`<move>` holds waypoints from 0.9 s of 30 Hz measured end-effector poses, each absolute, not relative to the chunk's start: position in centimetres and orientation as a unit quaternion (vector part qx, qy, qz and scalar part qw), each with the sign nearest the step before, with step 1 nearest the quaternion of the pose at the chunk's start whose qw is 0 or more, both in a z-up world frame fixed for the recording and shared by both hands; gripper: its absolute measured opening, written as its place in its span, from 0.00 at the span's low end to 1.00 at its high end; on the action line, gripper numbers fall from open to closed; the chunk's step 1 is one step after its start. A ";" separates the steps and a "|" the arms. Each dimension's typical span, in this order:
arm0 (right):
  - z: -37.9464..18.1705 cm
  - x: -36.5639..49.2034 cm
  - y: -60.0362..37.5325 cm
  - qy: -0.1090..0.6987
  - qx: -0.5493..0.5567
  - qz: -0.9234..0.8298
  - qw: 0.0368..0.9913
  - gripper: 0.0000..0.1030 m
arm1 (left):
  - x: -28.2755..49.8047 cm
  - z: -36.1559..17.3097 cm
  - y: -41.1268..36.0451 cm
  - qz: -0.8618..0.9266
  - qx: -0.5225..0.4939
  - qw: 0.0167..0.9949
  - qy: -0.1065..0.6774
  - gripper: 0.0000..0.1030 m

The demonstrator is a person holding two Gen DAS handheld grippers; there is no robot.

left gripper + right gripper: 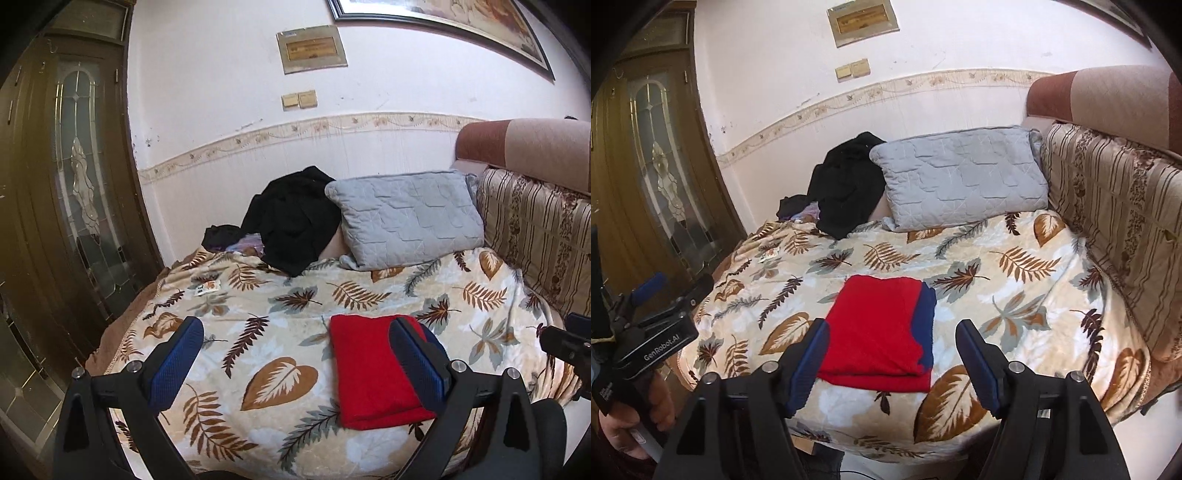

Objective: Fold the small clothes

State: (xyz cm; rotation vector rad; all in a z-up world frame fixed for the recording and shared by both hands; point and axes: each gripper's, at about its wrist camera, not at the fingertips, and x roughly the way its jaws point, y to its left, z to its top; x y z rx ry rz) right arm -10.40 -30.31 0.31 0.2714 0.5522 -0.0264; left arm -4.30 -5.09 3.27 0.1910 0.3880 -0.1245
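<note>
A folded red garment [373, 369] with a dark blue part along its right edge [925, 321] lies flat on the leaf-patterned blanket [258, 306], near the bed's front edge. It also shows in the right wrist view [879, 332]. My left gripper [295, 332] is open and empty, held above the blanket, its right finger over the garment's right side. My right gripper [892, 332] is open and empty, held above the garment's near end. The left gripper's body [646, 332] shows at the left in the right wrist view.
A heap of black clothes [291, 218] and a grey quilted pillow [406, 214] lie at the back by the wall. A striped cushion [1115, 210] lines the right side. A wooden door with glass [74, 177] stands at the left.
</note>
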 end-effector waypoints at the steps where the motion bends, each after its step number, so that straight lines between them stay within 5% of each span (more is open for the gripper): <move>1: 0.5 -10.5 -30.2 0.270 0.134 -0.013 0.953 0.74 | -4.6 3.6 -4.9 -0.061 0.093 0.975 0.190 0.97; 27: 3.6 -11.6 -23.8 0.261 0.107 0.002 0.959 0.74 | -9.3 7.1 -0.6 -0.025 0.079 0.983 0.161 0.97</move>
